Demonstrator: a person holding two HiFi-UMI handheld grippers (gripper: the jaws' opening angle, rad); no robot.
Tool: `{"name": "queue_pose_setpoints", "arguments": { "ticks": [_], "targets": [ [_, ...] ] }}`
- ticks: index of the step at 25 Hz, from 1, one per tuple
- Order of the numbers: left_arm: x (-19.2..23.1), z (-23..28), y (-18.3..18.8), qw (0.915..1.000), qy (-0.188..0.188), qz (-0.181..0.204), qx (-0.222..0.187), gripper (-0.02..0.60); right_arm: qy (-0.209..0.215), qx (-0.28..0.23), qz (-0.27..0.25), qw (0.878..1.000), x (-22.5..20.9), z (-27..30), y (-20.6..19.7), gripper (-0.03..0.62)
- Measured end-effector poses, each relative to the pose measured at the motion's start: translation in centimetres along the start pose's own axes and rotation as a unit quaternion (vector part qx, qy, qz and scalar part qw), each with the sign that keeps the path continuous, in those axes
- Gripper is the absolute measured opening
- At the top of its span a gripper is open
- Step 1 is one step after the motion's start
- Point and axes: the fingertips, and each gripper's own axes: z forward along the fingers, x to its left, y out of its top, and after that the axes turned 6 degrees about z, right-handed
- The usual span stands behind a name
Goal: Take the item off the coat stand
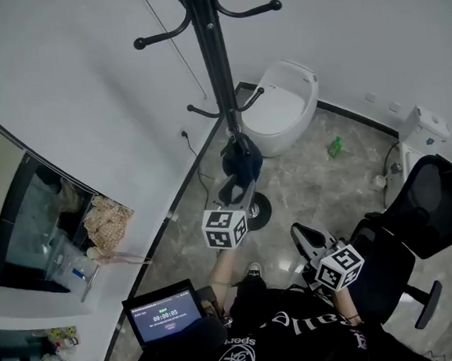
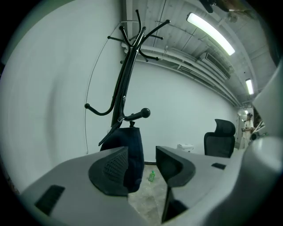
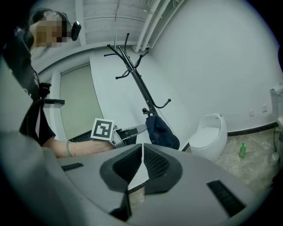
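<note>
A black coat stand (image 1: 218, 66) rises by the white wall, its round base (image 1: 260, 210) on the marble floor. A dark blue item (image 1: 242, 160) hangs from a low hook (image 2: 140, 114). My left gripper (image 1: 241, 186) is open just in front of the item's lower end. In the left gripper view the item (image 2: 135, 150) shows behind and between the spread jaws of the left gripper (image 2: 142, 152), with no pad pressing on it. My right gripper (image 1: 297, 231) is held back to the right, shut and empty; its closed jaws (image 3: 142, 149) point toward the item (image 3: 162, 132) and the left gripper (image 3: 128, 132).
A white rounded toilet-like fixture (image 1: 286, 104) stands behind the stand. A small green bottle (image 1: 334, 147) lies on the floor. A black office chair (image 1: 425, 205) is at the right and a white box (image 1: 426, 125) beyond it. A lit screen (image 1: 165, 315) and cluttered shelves (image 1: 68, 268) are at the left.
</note>
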Motion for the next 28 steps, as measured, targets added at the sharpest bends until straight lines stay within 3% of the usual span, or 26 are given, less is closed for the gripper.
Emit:
{"name": "queue_pose_setpoints", "arguments": {
  "ticks": [5, 9, 16, 22, 28],
  "targets": [
    [0.7, 3.6, -0.7, 0.9997, -0.011, 0.002, 0.023, 0.263, -0.032, -0.014, 0.005, 0.999, -1.3, 0.8, 0.4, 0.023],
    [1.4, 5.6, -2.3, 0.9987, -0.002, -0.004, 0.05, 0.262, -0.054, -0.019, 0.015, 0.998, -2.2, 1.1, 0.3, 0.023],
    [1.9, 5.5, -3.7, 0.9984, -0.008, -0.005, 0.056, 0.055, -0.069, -0.02, 0.021, 0.997, -3.0, 0.7, -0.1, 0.023],
    [2.3, 3.6, -1.9, 0.9993, 0.005, -0.014, 0.034, 0.026, -0.071, -0.021, 0.024, 0.997, -3.2, -0.1, 0.0, 0.023],
    [0.2, 1.2, 0.7, 1.0, 0.002, -0.01, -0.001, 0.014, -0.061, -0.018, 0.023, 0.998, -3.1, -1.4, -0.2, 0.023]
  ]
}}
